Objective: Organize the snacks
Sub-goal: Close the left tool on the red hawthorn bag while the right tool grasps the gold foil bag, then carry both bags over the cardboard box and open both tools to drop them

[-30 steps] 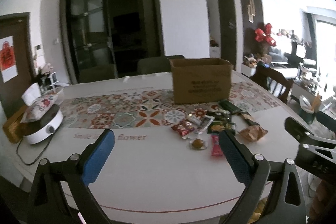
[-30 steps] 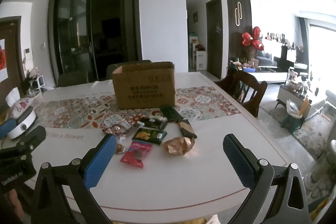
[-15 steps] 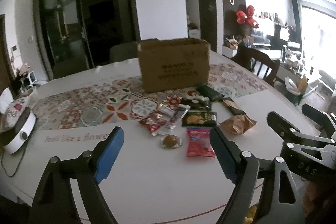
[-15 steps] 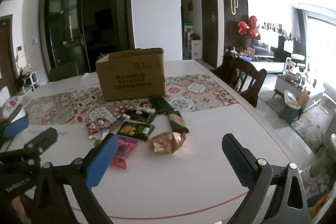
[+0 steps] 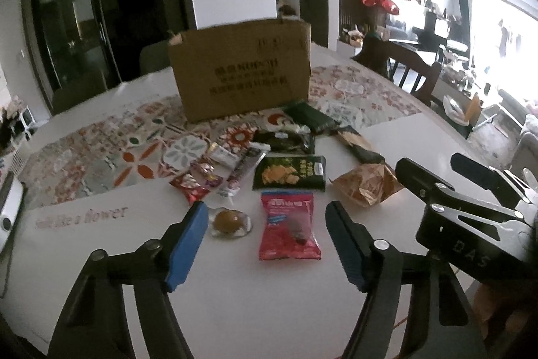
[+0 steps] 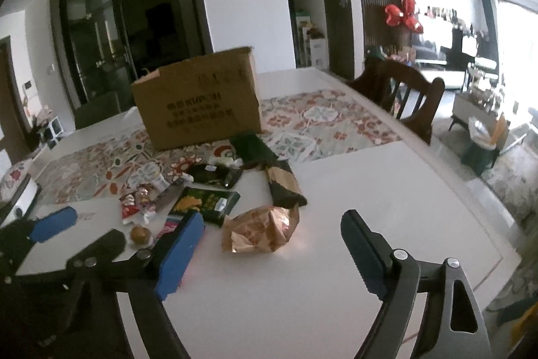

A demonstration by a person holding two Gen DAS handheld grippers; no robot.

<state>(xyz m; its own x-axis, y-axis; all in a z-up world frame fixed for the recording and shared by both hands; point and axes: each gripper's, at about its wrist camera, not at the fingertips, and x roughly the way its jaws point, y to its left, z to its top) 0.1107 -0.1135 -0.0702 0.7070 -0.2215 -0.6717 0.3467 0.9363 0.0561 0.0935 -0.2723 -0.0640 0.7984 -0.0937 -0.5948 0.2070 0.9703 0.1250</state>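
Several snack packets lie on the white table in front of an open cardboard box (image 5: 240, 71) (image 6: 198, 96). Nearest my left gripper (image 5: 265, 244) are a red packet (image 5: 287, 229) and a clear-wrapped brown round snack (image 5: 230, 221); the gripper is open just above and before them. Behind lie a dark green chip packet (image 5: 291, 172) and a crumpled gold-brown bag (image 5: 368, 184). My right gripper (image 6: 272, 254) is open, empty, with the gold-brown bag (image 6: 262, 229) between its fingers just ahead.
A patterned table runner (image 5: 101, 150) crosses the table under the box. A wooden chair (image 6: 403, 93) stands at the table's right side. A white appliance (image 6: 16, 194) sits at the far left. The table's front edge is close to both grippers.
Both grippers have moved forward and down toward the snack pile, and the left one has swung right. Both stay open and empty.
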